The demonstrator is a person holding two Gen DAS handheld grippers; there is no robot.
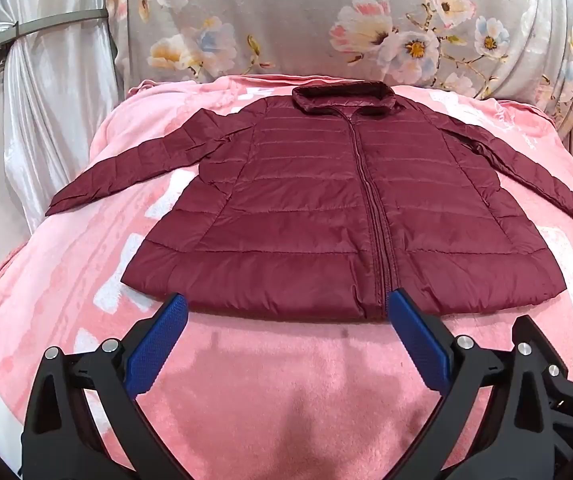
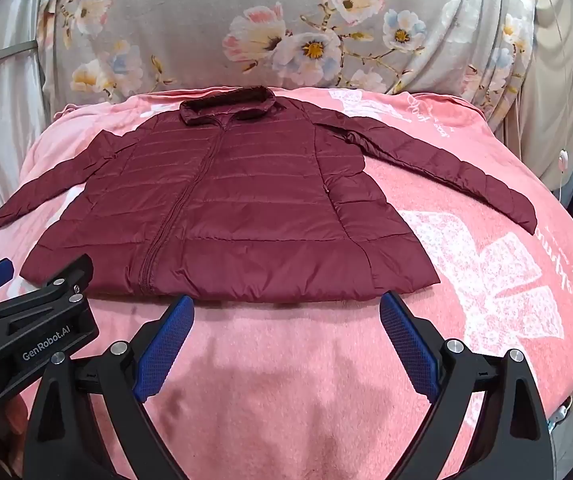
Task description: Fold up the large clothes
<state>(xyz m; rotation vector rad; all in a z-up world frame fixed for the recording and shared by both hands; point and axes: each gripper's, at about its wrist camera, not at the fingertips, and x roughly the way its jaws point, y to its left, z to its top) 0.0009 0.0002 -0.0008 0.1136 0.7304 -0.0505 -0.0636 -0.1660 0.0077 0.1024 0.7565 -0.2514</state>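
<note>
across the bed lies a fuzzy pink blanket (image 1: 270,380) with white printed patches, and behind it hangs a smooth grey floral sheet (image 1: 286,20) beside glossy silver curtains (image 1: 46,100). on the blanket, spread flat and face up, is the maroon puffer jacket (image 1: 326,208): shiny quilted fabric in horizontal bands, zipped shut, collar at the far end, both sleeves stretched outward. just short of its near hem hover the left hand-held gripper (image 1: 286,320) and the right hand-held gripper (image 2: 286,316), each black-framed with textured blue pads (image 2: 166,344), jaws spread wide and holding nothing.
</note>
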